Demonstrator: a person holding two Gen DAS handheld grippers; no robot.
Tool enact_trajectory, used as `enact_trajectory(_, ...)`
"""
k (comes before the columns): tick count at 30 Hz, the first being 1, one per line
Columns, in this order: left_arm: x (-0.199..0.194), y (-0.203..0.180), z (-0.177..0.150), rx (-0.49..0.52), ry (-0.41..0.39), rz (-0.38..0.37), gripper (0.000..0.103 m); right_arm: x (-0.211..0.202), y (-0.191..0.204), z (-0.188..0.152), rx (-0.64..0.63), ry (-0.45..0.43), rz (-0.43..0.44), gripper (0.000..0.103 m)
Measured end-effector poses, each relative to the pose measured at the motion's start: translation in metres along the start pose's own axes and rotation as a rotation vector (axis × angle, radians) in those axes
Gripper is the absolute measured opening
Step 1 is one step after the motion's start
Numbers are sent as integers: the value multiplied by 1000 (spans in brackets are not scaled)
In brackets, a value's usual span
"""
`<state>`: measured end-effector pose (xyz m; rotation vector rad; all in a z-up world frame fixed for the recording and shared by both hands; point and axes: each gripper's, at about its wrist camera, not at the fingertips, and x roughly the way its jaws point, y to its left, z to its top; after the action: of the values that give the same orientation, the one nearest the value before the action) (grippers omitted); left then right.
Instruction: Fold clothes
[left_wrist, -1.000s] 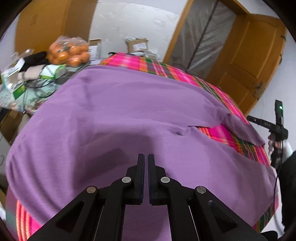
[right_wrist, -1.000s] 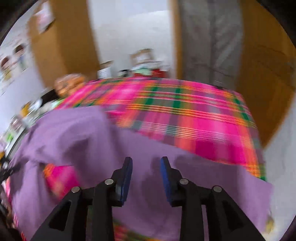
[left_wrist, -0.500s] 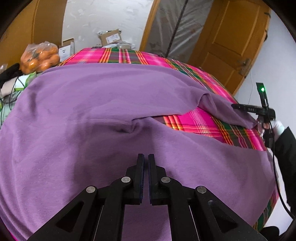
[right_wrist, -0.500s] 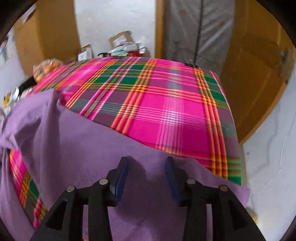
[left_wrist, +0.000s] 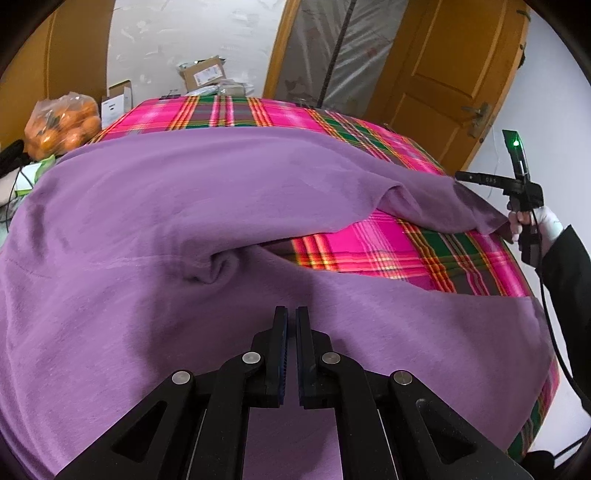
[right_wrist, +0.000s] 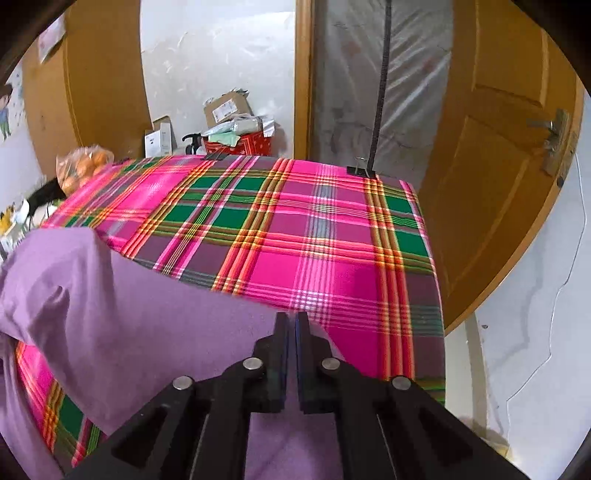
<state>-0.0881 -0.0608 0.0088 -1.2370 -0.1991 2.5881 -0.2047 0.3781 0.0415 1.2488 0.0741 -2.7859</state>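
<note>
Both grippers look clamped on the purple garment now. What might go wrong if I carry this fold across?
The right gripper pinches only the very edge of the purple garment, so the fabric may slip out. A bunched wrinkle ahead of the left gripper could get folded in. Dragging may also shift the plaid tablecloth, which is held only by binder clips.

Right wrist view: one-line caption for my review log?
Right gripper shut on the purple garment edge, over a pink plaid tablecloth.

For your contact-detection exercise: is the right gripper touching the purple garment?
Touching. The left wrist view shows the purple garment drawn to the right gripper; the right wrist view shows its jaws shut on the cloth edge.
</note>
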Motion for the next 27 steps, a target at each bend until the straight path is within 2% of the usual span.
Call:
enact_trajectory(2, 0, -2, 0, 4, 1, -6, 4, -10, -14, -5, 46, -14, 2, 7)
enact_trajectory(6, 1, -8, 0, 8, 6, -28, 4, -31, -74, -31, 282, -61, -13, 33)
enact_trajectory(9, 2, -16, 1, 21, 8, -49, 4, -37, -117, -62, 441, -38, -35, 39)
enact_trajectory(12, 3, -24, 3, 33, 10, -69, 4, -32, -131, -83, 498, -2, 4, 42)
enact_trajectory(17, 6, -36, 5, 61, 14, -84, 4, -19, -121, -95, 475, 62, 69, 42)
enact_trajectory(18, 6, -36, 5, 61, 14, -82, 4, -19, -117, -95, 460, 64, 66, 40)
enact_trajectory(19, 6, -37, 5, 61, 15, -80, 4, -18, -113, -96, 445, 65, 64, 33)
enact_trajectory(20, 6, -36, 5, 58, 15, -79, 4, -19, -110, -94, 434, 59, 39, 29)
enact_trajectory(21, 6, -36, 5, 55, 15, -76, 4, -22, -109, -93, 421, 49, 7, 13)
enact_trajectory(22, 6, -35, 5, 52, 16, -74, 4, -25, -109, -91, 408, 38, -25, 4)
enact_trajectory(27, 8, -37, 11, 58, 9, -70, 4, -40, -119, -69, 393, -25, -108, 4)
